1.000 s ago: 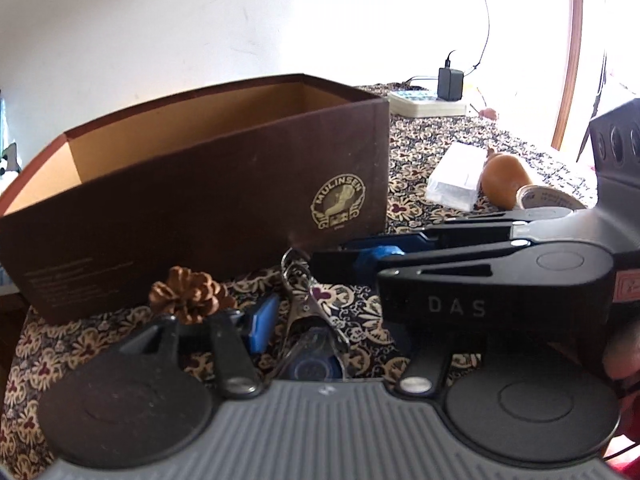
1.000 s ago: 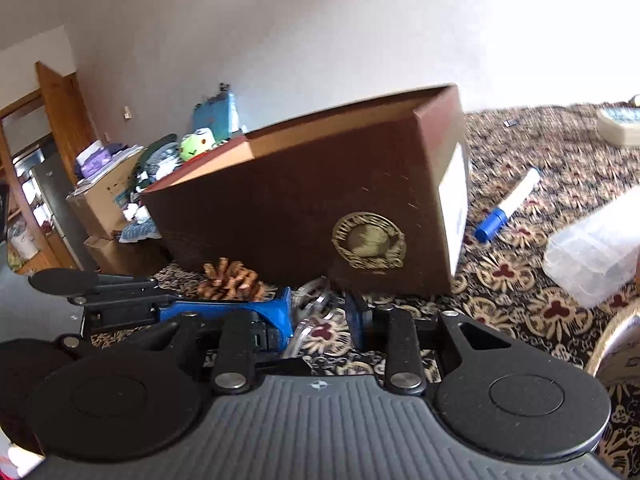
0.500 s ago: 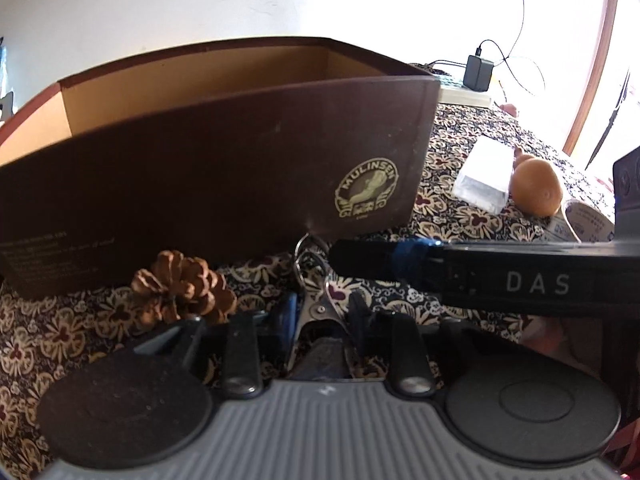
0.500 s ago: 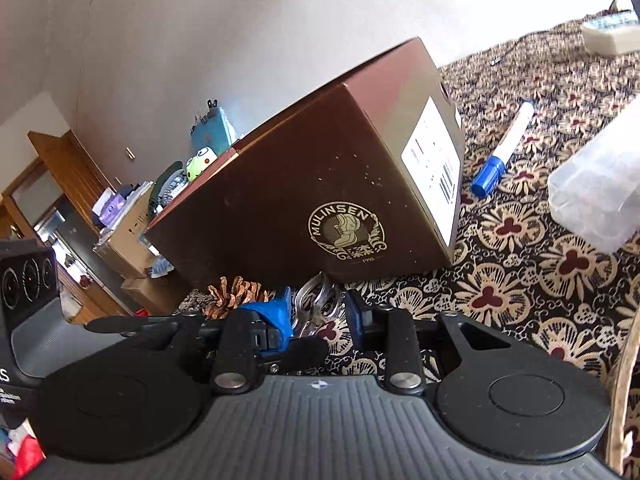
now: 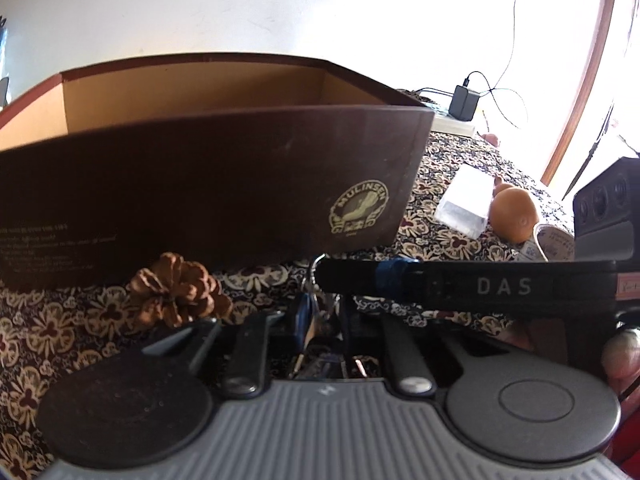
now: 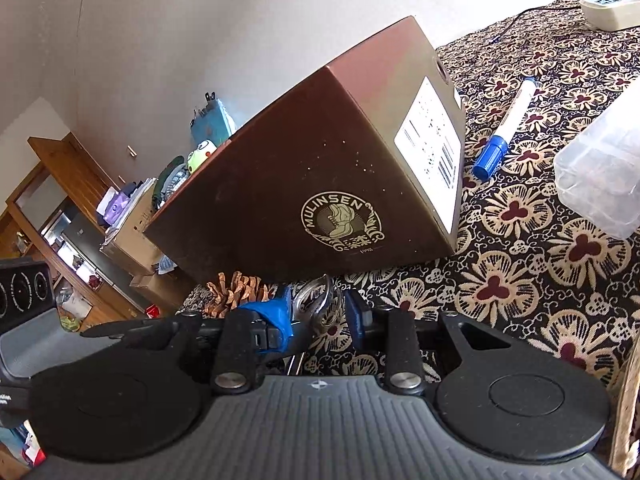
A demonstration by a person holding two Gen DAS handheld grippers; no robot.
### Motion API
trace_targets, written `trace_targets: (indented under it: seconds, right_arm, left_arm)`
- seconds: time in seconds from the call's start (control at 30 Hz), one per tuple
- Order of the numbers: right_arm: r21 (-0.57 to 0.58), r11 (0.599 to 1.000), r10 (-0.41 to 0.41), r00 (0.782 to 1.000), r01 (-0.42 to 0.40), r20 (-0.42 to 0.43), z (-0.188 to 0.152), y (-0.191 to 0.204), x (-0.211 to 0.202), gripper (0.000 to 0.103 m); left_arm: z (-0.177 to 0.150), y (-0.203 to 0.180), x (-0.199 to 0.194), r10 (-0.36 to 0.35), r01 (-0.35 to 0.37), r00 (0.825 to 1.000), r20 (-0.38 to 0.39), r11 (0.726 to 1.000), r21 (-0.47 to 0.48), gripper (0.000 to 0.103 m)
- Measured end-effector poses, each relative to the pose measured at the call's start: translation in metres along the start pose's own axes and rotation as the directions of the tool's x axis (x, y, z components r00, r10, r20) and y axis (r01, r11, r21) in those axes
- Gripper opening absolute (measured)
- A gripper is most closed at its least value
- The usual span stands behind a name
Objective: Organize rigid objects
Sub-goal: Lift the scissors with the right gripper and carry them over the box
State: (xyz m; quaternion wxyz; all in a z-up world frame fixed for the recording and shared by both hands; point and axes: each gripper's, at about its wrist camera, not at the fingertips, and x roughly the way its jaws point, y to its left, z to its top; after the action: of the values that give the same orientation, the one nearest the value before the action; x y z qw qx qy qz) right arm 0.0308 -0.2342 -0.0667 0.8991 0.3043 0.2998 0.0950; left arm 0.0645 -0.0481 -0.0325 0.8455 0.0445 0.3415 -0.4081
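An open brown Mulinsen shoebox (image 5: 208, 184) stands on the patterned cloth; it also shows in the right wrist view (image 6: 320, 184). A metal key-ring clip (image 5: 318, 320) lies in front of it, between the blue pads of both grippers. My left gripper (image 5: 320, 322) is closed down on the clip. My right gripper (image 6: 318, 312) has its pads close on either side of the clip's rings (image 6: 316, 304); I cannot tell whether they press it. The right gripper's finger (image 5: 460, 286) crosses the left view. A pine cone (image 5: 176, 296) lies just left of the clip.
A blue-capped marker (image 6: 506, 128) lies right of the box. A clear plastic container (image 6: 600, 176) sits further right. An orange fruit (image 5: 512, 216), a tape roll (image 5: 554, 240) and a power strip with charger (image 5: 460, 108) are on the right side of the table.
Both grippers have moved in toward the box and their pads have narrowed around the key-ring clip. The left gripper's jaws have closed onto it. The right view tilted.
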Motion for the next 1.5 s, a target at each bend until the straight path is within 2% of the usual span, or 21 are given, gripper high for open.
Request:
trace_targets:
  seconds: [0.13,0.27,0.3,0.33,0.37,0.4,0.43,0.53,0.7,0.9,1.07,1.3,1.5]
  right_arm:
    - [0.002,1.0,-0.003,1.0,0.003,-0.003,0.001,0.0,0.001,0.012]
    - [0.004,1.0,-0.015,1.0,0.016,-0.017,0.002,-0.001,0.003,0.013]
    - [0.004,1.0,-0.013,1.0,0.013,-0.018,0.002,-0.001,0.003,0.013]
    - [0.003,1.0,-0.012,1.0,0.012,-0.02,0.002,-0.001,0.004,0.013]
    - [0.003,1.0,-0.011,1.0,0.011,-0.021,0.003,-0.001,0.004,0.013]
    - [0.003,1.0,-0.011,1.0,0.012,-0.021,0.003,-0.001,0.004,0.013]
    - [0.003,1.0,-0.011,1.0,0.011,-0.022,0.003,-0.001,0.004,0.013]
    - [0.005,1.0,-0.008,1.0,0.008,-0.021,0.003,-0.002,0.005,0.013]
    - [0.012,1.0,-0.002,1.0,0.002,-0.027,0.003,-0.002,0.007,0.013]
    - [0.066,0.998,0.02,0.999,-0.017,-0.043,0.007,-0.006,0.007,0.012]
    - [0.137,0.987,0.086,0.996,-0.086,0.01,0.009,-0.008,-0.01,0.01]
    - [-0.009,0.996,0.093,0.989,-0.092,0.114,0.032,0.034,-0.037,0.01]
    - [-0.104,0.989,0.125,0.978,-0.108,0.169,0.07,0.06,-0.032,0.01]
  left_arm:
    - [-0.001,0.003,0.0,-0.007,0.007,1.0,0.001,1.0,-0.01,0.013]
    - [-0.003,-0.001,0.003,0.015,-0.015,1.0,0.003,1.0,0.012,0.017]
    - [-0.004,-0.003,0.005,0.018,-0.018,1.0,0.0,1.0,0.02,0.03]
    - [-0.004,-0.006,0.007,0.032,-0.032,0.999,-0.003,0.999,0.028,0.038]
    - [-0.004,-0.007,0.008,0.052,-0.052,0.999,0.0,0.998,0.033,0.039]
    - [-0.005,-0.007,0.011,0.056,-0.056,0.998,-0.007,0.998,0.035,0.022]
    - [-0.004,-0.007,0.011,0.057,-0.056,0.998,-0.002,0.998,0.032,0.018]
    - [-0.003,-0.001,0.01,0.01,-0.01,1.0,-0.003,1.0,0.0,0.017]
    - [-0.005,0.001,0.005,-0.008,0.008,1.0,0.018,1.0,-0.023,0.016]
    - [-0.006,0.0,-0.003,-0.001,0.002,0.999,0.039,1.0,-0.018,0.016]
    - [-0.001,-0.006,-0.024,0.001,-0.002,0.996,0.092,1.0,0.012,0.016]
    - [0.021,-0.016,-0.066,-0.008,-0.012,0.978,0.209,0.996,0.093,0.015]
    - [0.059,-0.011,-0.088,0.013,-0.06,0.958,0.286,0.986,0.155,0.015]
